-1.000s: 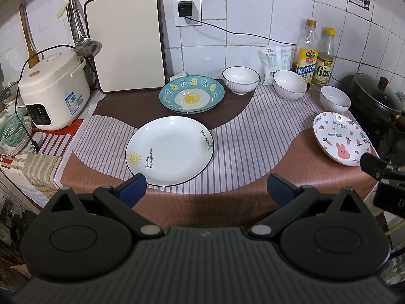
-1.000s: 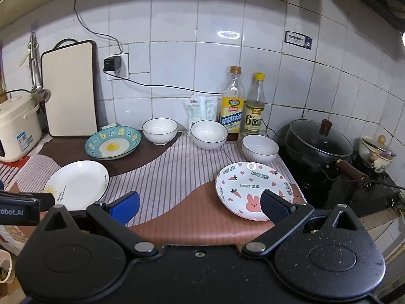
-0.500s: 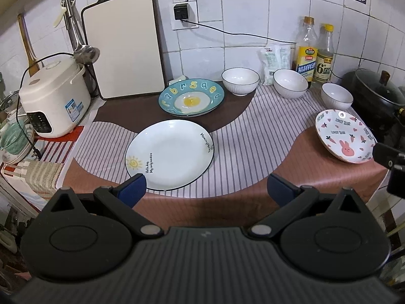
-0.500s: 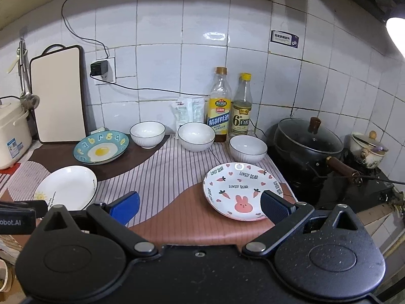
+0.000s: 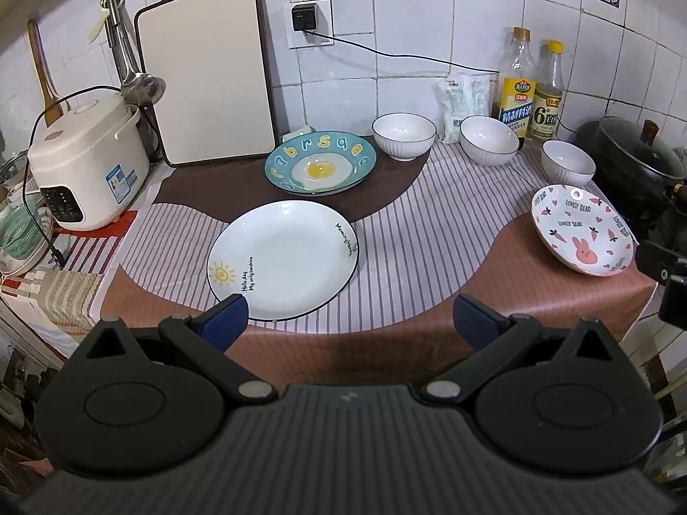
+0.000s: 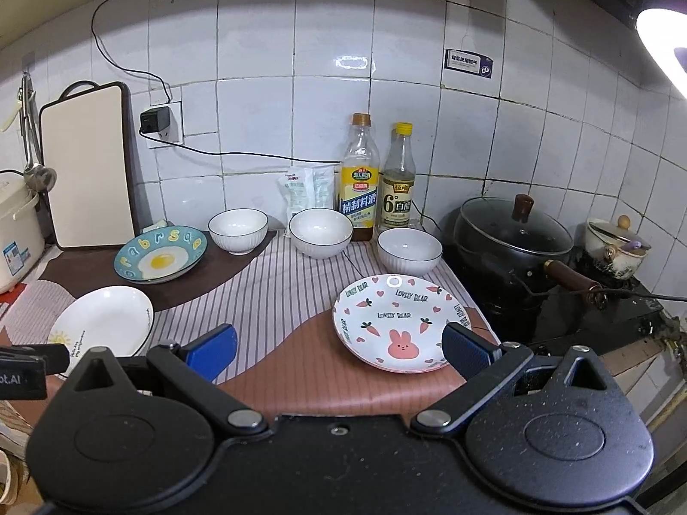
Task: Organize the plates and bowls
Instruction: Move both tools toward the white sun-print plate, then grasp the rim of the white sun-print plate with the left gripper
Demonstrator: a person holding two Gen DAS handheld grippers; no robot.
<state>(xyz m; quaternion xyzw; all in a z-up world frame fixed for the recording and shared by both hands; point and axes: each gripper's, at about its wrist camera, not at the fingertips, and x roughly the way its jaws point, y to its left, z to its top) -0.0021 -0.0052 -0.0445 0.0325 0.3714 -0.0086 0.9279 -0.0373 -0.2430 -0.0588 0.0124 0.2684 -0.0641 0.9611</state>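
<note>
3 bowls (image 6: pixel 320 231), 3 plates (image 5: pixel 283 257) empty; both jaws wide.

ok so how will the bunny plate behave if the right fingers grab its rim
The bunny plate looks glazed and stiff, so likely slippery and breakable if dropped. Its shallow rim gives little to pinch, so it may tilt. It sits near the counter edge, so pushing seems risky.

And here's the tabletop (image 5: pixel 429 322), draped in a striped brown and pink cloth (image 5: pixel 429 231): a white sun plate (image 5: pixel 283 257) sits near the front edge, a blue egg plate (image 5: pixel 320 167) just behind it, and a pink bunny plate (image 5: pixel 582 229) out by the right edge. Along the back, three white bowls (image 5: pixel 403 135) line up, with two bottles (image 5: pixel 517 94) and a packet (image 5: pixel 461 103) at the wall, while a rice cooker (image 5: pixel 86 163) and cutting board (image 5: pixel 210 90) hold the left.
</note>
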